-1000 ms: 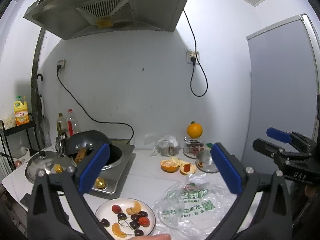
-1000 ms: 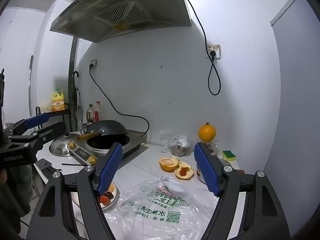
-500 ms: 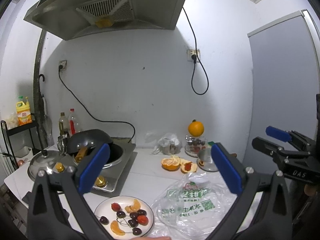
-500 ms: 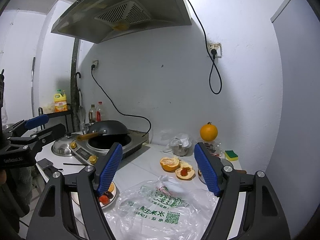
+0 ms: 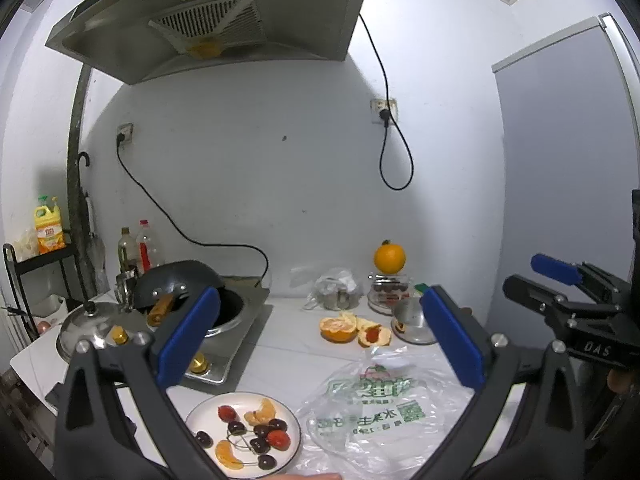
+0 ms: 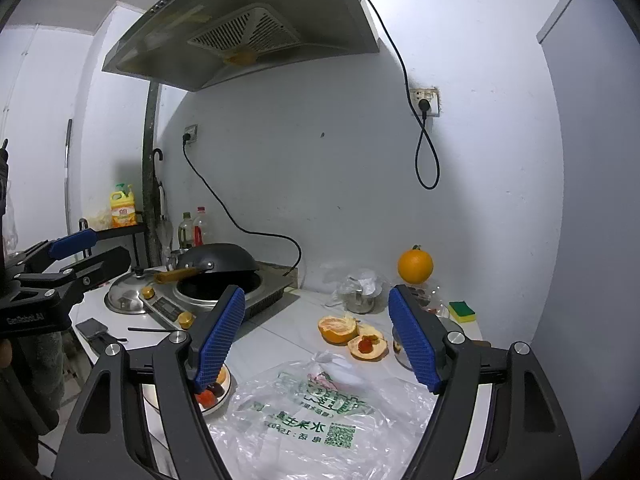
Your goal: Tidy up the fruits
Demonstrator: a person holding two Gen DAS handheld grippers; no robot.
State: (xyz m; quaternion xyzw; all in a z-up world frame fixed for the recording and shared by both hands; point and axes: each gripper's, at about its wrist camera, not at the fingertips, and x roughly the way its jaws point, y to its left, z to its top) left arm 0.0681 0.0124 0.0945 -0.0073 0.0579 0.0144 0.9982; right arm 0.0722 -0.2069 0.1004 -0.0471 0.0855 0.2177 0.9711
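A white plate (image 5: pixel 200 412) at the counter's near edge holds cherries, small red fruits and orange segments; in the right wrist view its rim (image 6: pixel 227 380) shows behind my left finger. A peeled orange (image 5: pixel 337 325) (image 6: pixel 337 328) and peel cups lie mid-counter. A whole orange (image 5: pixel 389 258) (image 6: pixel 415 266) sits on a glass container at the back. A clear plastic bag (image 5: pixel 380 404) (image 6: pixel 316 412) with green print lies in front. My left gripper (image 5: pixel 320 340) is open and empty above the plate and bag. My right gripper (image 6: pixel 316 340) is open and empty above the bag.
An induction cooker with a tilted black wok (image 5: pixel 176 286) (image 6: pixel 216 260) stands at left, a steel lid (image 5: pixel 90 322) beside it. A small steel bowl (image 5: pixel 410 316), a bagged cup (image 5: pixel 336 294) and a green-yellow sponge (image 6: pixel 461 311) are at the back right. Bottles (image 5: pixel 132 248) stand by the wall.
Both grippers have risen and pulled back slightly, so the counter items sit a little lower and farther in view. Jaws stay open; nothing on the counter moved.
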